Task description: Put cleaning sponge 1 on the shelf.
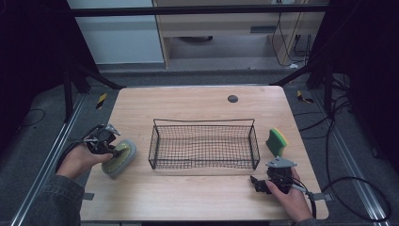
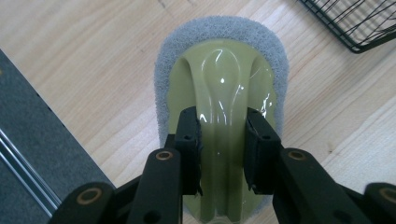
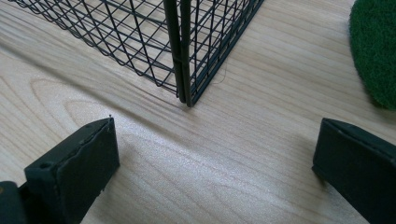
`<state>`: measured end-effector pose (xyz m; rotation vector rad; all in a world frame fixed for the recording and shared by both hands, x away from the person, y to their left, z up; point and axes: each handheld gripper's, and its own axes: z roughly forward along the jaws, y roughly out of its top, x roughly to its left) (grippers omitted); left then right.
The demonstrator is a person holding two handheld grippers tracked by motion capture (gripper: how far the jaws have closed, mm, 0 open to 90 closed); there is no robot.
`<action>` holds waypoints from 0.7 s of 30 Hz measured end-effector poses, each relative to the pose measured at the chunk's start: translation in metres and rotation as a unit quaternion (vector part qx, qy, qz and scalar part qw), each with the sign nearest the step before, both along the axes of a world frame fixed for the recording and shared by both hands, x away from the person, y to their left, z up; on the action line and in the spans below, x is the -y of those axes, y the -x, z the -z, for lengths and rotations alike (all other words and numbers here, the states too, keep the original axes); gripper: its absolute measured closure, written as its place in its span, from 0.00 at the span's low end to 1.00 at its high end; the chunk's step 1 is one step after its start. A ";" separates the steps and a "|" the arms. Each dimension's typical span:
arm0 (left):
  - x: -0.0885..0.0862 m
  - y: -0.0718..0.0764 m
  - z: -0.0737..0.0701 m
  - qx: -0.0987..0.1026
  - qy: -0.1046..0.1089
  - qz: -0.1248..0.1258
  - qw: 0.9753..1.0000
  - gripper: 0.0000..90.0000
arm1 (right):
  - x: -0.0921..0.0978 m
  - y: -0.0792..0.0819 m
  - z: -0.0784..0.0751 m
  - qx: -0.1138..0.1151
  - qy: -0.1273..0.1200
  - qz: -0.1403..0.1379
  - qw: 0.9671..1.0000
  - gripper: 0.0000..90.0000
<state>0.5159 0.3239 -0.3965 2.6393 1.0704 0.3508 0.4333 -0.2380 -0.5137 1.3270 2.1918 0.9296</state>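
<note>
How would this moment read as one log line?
left gripper: shut on scrubber handle | right gripper: open, holding nothing | basket: holds nothing | sponge: untouched

Your scrubber (image 2: pixel 219 93) has a shiny, smooth plastic handle and a rough grey pad. The counter (image 1: pixel 197 193) is smooth pale wood. The basket (image 1: pixel 204 143) is thin black wire. The sponge (image 3: pixel 376 51) looks fuzzy green.

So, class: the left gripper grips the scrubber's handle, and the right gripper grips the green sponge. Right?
No. The right gripper is open and holds nothing, as the right gripper view shows; the green sponge lies apart. The left gripper does grip the scrubber handle.
</note>
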 end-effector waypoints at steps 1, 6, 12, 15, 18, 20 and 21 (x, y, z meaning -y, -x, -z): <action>0.000 0.000 0.000 0.000 0.000 0.000 1.000 0.78 | 0.000 0.000 0.000 0.000 0.000 0.000 1.000 0.01; 0.000 0.009 -0.011 0.021 0.005 0.011 1.000 0.78 | 0.000 0.000 0.000 0.000 0.000 0.000 1.000 0.01; 0.000 0.014 -0.023 0.042 0.008 0.017 0.999 0.78 | 0.000 0.000 0.000 0.000 0.000 0.000 1.000 0.01; 0.000 0.018 -0.030 0.056 0.007 0.025 0.998 0.78 | 0.000 0.000 0.000 0.000 0.000 0.002 1.000 0.01; -0.001 0.023 -0.045 0.075 0.019 0.023 0.997 0.78 | 0.000 0.001 0.000 0.001 0.002 0.002 1.000 0.01; 0.000 0.025 -0.050 0.081 0.018 0.024 0.996 0.78 | 0.000 0.001 0.000 0.002 0.002 0.002 1.000 0.01; 0.000 0.026 -0.056 0.087 0.018 0.025 0.996 0.78 | 0.000 0.002 0.000 0.001 0.000 0.003 1.000 0.01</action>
